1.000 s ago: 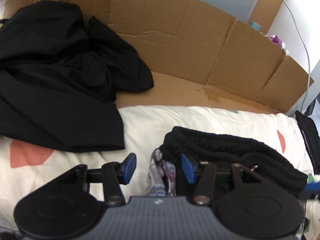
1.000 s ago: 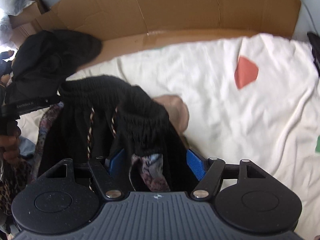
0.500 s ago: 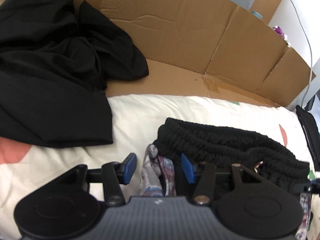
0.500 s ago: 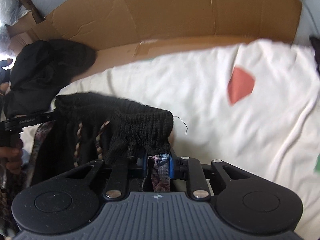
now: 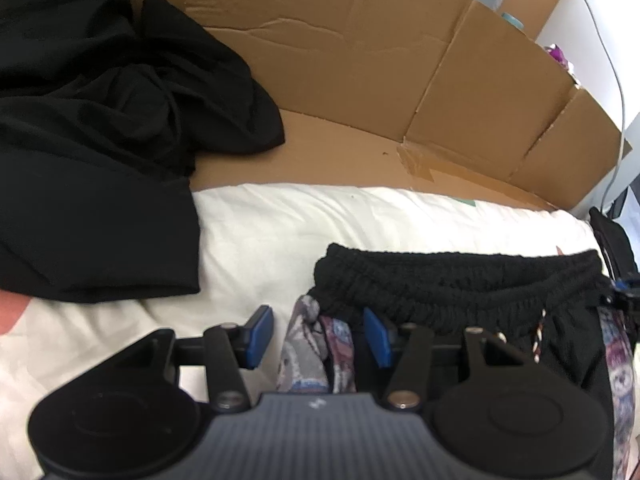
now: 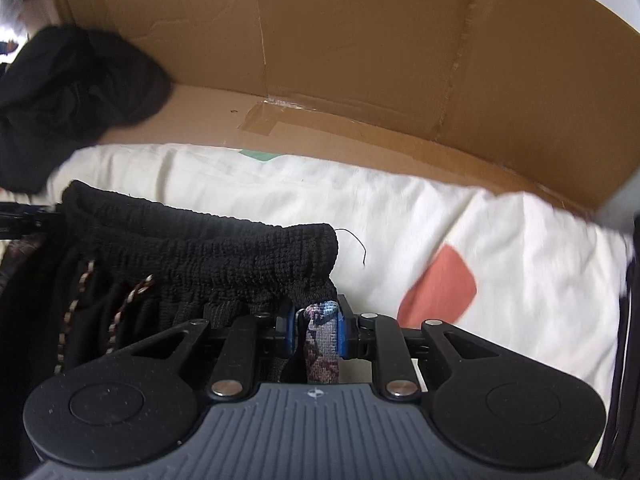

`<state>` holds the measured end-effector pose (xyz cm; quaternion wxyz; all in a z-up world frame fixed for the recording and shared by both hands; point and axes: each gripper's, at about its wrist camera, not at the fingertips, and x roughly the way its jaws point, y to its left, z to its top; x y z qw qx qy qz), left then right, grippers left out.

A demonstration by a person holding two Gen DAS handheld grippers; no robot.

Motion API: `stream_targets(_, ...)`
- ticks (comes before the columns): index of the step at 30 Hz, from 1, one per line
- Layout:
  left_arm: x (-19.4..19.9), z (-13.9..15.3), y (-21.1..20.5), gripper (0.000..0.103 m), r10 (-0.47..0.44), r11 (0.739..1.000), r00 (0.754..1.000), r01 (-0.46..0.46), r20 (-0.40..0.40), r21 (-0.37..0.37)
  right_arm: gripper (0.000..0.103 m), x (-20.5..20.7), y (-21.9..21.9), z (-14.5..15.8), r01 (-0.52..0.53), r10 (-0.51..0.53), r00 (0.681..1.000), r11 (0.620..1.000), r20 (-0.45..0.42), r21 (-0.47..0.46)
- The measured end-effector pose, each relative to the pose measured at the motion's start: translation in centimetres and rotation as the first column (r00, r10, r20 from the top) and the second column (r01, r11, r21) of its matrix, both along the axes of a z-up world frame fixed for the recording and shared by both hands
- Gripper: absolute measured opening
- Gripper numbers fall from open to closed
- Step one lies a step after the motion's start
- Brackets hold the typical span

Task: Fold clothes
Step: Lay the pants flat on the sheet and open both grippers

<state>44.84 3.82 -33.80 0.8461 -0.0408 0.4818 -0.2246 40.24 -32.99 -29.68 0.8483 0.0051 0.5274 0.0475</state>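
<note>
The black knit shorts (image 6: 208,256) hang stretched over a cream sheet (image 6: 400,216) walled by cardboard (image 6: 360,48). The right gripper (image 6: 316,330), spread a second ago, now pinches their patterned side; the left gripper (image 5: 316,336) stays half spread around fabric. Black clothes (image 5: 100,128) lie far left.

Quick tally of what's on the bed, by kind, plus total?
Black garments in a loose pile: 1 heap; how many pieces it holds cannot be told.
Patterned garment with a black elastic waistband: 1, with both tongs at it.
Tongs: 2, left tongs and right tongs.
Cream bed cover: 1.
Cardboard surround: 1.
Total: 6.
</note>
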Motion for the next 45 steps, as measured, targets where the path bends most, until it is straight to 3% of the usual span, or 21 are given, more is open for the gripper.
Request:
stream_targets(9,-0.1,0.0,-0.3,0.054,-0.004,1.000,1.000,0.004,-0.006,0.002,0.019,4.5,0.4,-1.6,-0.109,0.107,0.994,0.988,-0.022,-0.108)
stream_targets(14,0.1,-0.4,-0.5,0.054,-0.017,1.000,1.000,0.017,-0.019,-0.024,0.019,6.3,-0.1,-2.7,-0.101,0.097,0.994,0.988,-0.047,-0.118)
stream_targets(19,0.7,-1.1,-1.4,0.028,-0.028,0.999,1.000,0.028,-0.013,-0.047,0.019,6.5,0.2,-3.1,-0.089,0.085,0.996,0.987,-0.038,-0.133)
stream_targets(22,0.7,-0.6,-1.6,0.019,-0.021,0.999,0.999,0.022,0.034,-0.037,0.018,6.1,0.2,-2.7,-0.075,0.070,0.997,0.988,-0.039,-0.132)
stream_targets(24,0.8,-0.2,-1.3,0.018,0.003,0.999,0.998,0.000,0.058,-0.052,0.020,6.0,0.0,-3.0,-0.057,0.049,0.997,0.991,-0.066,-0.121)
stream_targets(27,1.0,-0.7,-1.4,0.018,0.015,0.998,0.998,-0.012,0.059,-0.057,0.033,5.8,-0.1,-3.7,-0.023,0.014,0.997,0.992,-0.073,-0.122)
stream_targets(32,2.0,-1.6,-0.7,0.019,0.003,0.994,1.000,-0.002,0.008,-0.107,0.027,6.1,-0.6,-4.0,0.118,-0.124,0.987,0.991,-0.107,-0.061)
stream_targets(36,2.6,-1.2,0.9,0.024,0.013,0.986,0.997,-0.026,-0.080,-0.162,0.024,7.6,0.1,-4.1,0.138,-0.151,0.975,0.986,-0.163,-0.089)
stream_targets(39,2.4,-0.5,1.0,0.030,0.000,0.992,0.997,-0.010,-0.075,-0.128,0.023,8.1,0.7,-4.0,0.112,-0.135,0.973,0.985,-0.187,-0.128)
stream_targets(41,2.2,-0.6,0.9,0.033,-0.020,0.994,0.996,0.010,-0.089,-0.112,0.032,8.1,0.5,-3.9,0.123,-0.151,0.969,0.982,-0.198,-0.146)
stream_targets(43,2.0,-0.7,0.9,0.033,-0.039,0.994,0.994,0.029,-0.097,-0.102,0.061,8.2,0.2,-3.7,0.152,-0.188,0.959,0.973,-0.213,-0.174)
stream_targets(45,1.4,-0.4,1.2,0.038,-0.037,0.995,0.996,0.029,-0.081,-0.091,0.069,7.4,-0.5,-3.2,0.202,-0.238,0.945,0.964,-0.224,-0.172)
